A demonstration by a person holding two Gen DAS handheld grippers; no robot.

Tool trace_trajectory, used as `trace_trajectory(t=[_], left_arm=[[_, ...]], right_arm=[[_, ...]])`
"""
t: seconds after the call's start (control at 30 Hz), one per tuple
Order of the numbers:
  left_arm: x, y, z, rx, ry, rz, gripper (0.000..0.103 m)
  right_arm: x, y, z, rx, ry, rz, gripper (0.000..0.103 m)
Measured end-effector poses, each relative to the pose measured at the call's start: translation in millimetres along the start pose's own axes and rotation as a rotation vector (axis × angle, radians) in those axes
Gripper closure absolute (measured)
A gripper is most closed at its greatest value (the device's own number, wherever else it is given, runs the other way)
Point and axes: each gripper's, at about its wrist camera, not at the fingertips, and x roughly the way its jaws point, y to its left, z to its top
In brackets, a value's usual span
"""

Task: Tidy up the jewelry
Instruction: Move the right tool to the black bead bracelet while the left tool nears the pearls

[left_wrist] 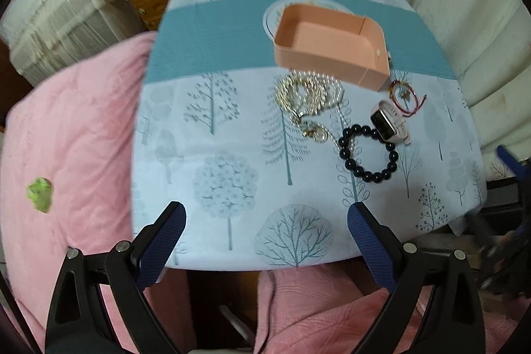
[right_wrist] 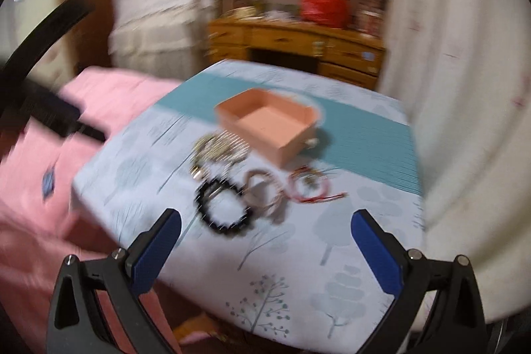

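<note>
On the left lay a pink blanket (left_wrist: 76, 121), beside the small table covered with a tree-print cloth (left_wrist: 232, 181). The left gripper (left_wrist: 265, 231) hung above the near edge of the table, its two blue-padded fingers (left_wrist: 166, 241) spread wide; it held nothing and touched nothing. On the cloth, a heap of pearl and gold necklaces (left_wrist: 307, 98) lay just in front of the pink box (left_wrist: 332, 43), which stood open and empty on the teal stripe. To the right of the heap was the black bead bracelet (left_wrist: 368, 153), and a pale pink watch (left_wrist: 390, 121) touched its far side. Further right, a red cord bracelet (left_wrist: 403, 95) lay close to the corner of the box. The right gripper (right_wrist: 265, 241) (its view was much blurred) was also wide apart and empty, above the near part of the table, with the bead bracelet just beyond its fingers.
</note>
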Motion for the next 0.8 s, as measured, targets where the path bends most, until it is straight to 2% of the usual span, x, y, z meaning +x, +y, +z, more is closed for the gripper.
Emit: trace_trajectory(t=[0.1, 0.23, 0.33, 0.4, 0.57, 0.63, 0.8], left_arm=[[23, 3, 4, 0.005, 0.028, -0.06, 0.006], [46, -3, 12, 0.077, 0.018, -0.096, 0.006], [69, -4, 20, 0.106, 0.023, -0.152, 0.006], [85, -6, 27, 0.105, 0.033, -0.164, 0.007], [114, -15, 41, 0.147, 0.034, -0.183, 0.028], [125, -22, 47, 0.165, 0.042, -0.202, 0.042], [141, -37, 53, 0.174, 0.076, -0.262, 0.052]], right_arm=[[22, 16, -10, -0.032, 0.055, 0.036, 0.001], [55, 33, -18, 0.003, 0.137, 0.077, 0.001], [77, 44, -20, 0.028, 0.17, 0.069, 0.001], [95, 48, -22, 0.073, 0.188, 0.053, 0.001], [122, 45, -24, 0.184, 0.217, -0.027, 0.008], [130, 44, -26, 0.217, 0.228, -0.05, 0.009], [136, 48, -24, 0.182, 0.225, -0.09, 0.01]])
